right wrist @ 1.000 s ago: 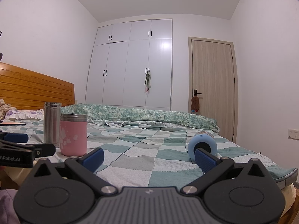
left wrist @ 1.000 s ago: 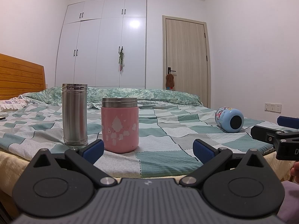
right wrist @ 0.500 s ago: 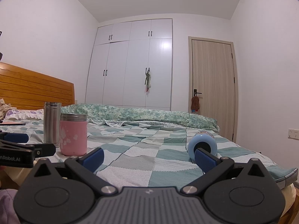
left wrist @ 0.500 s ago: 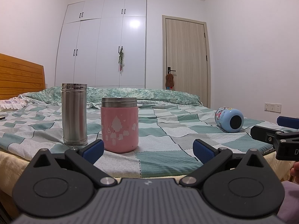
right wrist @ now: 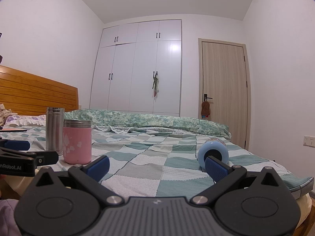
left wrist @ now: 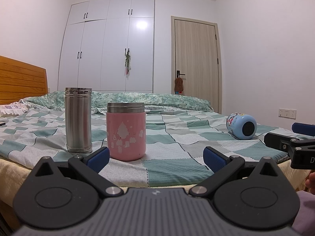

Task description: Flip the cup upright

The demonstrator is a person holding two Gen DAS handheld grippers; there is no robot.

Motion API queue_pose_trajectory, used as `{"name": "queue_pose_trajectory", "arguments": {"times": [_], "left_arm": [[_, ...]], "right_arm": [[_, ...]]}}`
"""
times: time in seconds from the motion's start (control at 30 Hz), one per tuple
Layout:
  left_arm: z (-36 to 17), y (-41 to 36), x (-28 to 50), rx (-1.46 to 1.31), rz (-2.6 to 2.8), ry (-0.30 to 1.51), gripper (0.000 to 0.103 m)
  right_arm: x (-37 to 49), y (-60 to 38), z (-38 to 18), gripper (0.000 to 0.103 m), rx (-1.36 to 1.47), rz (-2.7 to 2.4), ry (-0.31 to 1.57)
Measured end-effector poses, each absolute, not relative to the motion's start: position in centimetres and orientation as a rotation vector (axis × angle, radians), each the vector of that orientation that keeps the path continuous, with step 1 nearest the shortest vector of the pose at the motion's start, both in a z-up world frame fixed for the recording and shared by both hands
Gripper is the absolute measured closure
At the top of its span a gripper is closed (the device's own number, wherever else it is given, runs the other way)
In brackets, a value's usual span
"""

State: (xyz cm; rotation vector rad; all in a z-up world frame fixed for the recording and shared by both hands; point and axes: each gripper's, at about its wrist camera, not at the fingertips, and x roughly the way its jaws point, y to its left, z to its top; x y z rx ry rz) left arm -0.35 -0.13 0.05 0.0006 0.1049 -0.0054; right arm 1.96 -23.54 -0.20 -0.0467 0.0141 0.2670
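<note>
A light blue cup with cartoon prints (left wrist: 241, 125) lies on its side on the checked bedspread, base toward me; in the right wrist view (right wrist: 213, 152) it sits just beyond my right fingertip. A pink cup (left wrist: 126, 130) and a tall steel cup (left wrist: 78, 119) stand upright at the left; both show in the right wrist view, the pink one (right wrist: 77, 141) and the steel one (right wrist: 54, 130). My left gripper (left wrist: 155, 157) is open and empty at the bed's near edge, in front of the pink cup. My right gripper (right wrist: 156, 165) is open and empty, short of the blue cup.
The bed (left wrist: 177, 151) has a rolled green quilt (left wrist: 149, 100) at the far side and a wooden headboard (right wrist: 35, 94) at the left. A white wardrobe (left wrist: 110, 45) and a door (left wrist: 196, 64) stand behind. The other gripper shows at each view's edge.
</note>
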Motion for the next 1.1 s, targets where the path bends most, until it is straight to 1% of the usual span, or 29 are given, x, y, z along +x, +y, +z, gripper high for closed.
{"name": "queue_pose_trajectory", "arguments": {"times": [0.37,0.6,0.83,1.1], "left_arm": [[0.3,-0.5,-0.2,0.022,-0.016,0.119,0.000],[2.1,-2.3,1.0,0.026,-0.071,0.174,0.000],[4.8,-6.4,4.9,0.026,-0.121,0.222,0.000],[7.1,-12.5,10.8,0.095,-0.195,0.270,0.000]], "right_arm": [[2.1,-23.8,-0.1,0.000,-0.036,0.263,0.020],[2.8,-26.5,1.0,0.000,-0.010,0.245,0.042],[4.8,-31.6,2.1,0.000,-0.061,0.217,0.036],[10.2,-38.2,3.5,0.000,-0.094,0.194,0.118]]}}
